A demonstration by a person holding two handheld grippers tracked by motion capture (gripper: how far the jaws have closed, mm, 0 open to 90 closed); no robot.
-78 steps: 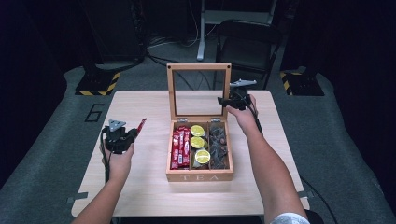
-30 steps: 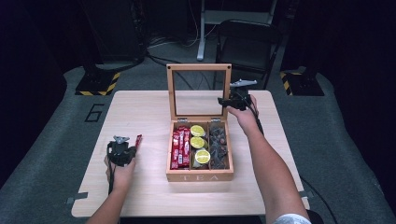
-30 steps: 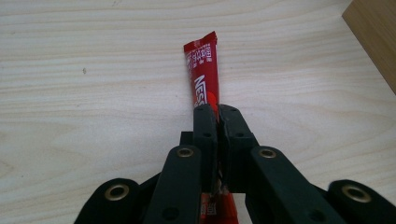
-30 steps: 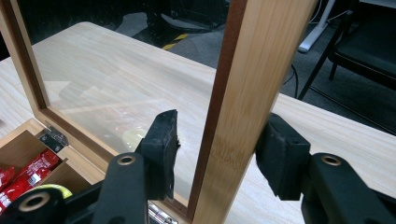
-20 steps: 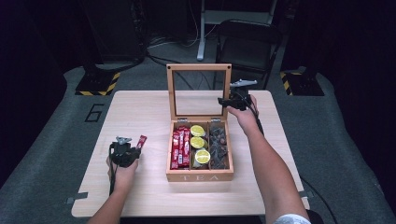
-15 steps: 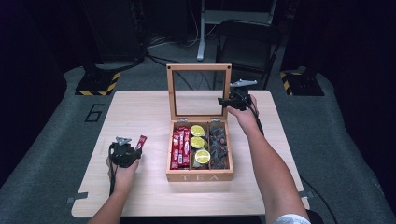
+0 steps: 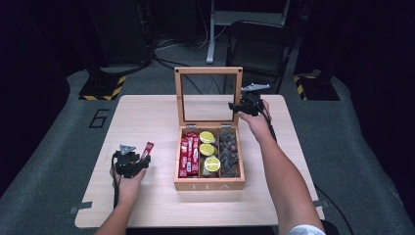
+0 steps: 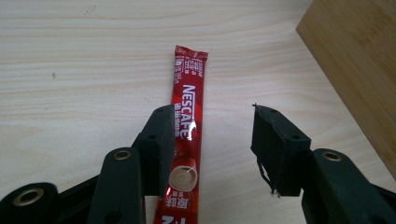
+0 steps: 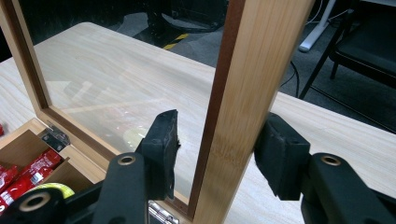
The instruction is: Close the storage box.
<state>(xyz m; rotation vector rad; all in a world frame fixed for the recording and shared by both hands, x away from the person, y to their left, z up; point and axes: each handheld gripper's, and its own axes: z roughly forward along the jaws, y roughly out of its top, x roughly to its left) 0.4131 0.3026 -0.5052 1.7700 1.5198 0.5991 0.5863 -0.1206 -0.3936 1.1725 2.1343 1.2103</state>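
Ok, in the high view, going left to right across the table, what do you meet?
Left tongs → red coffee stick lying on the table → red sticks in the tea box's left compartment → lime slices in the middle one → dark tea bags in the right one → right tongs at the lid frame.

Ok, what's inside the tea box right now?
The tea box holds red coffee sticks at left, yellow-green sachets in the middle and dark packets at right. Anything beneath those top layers is covered.
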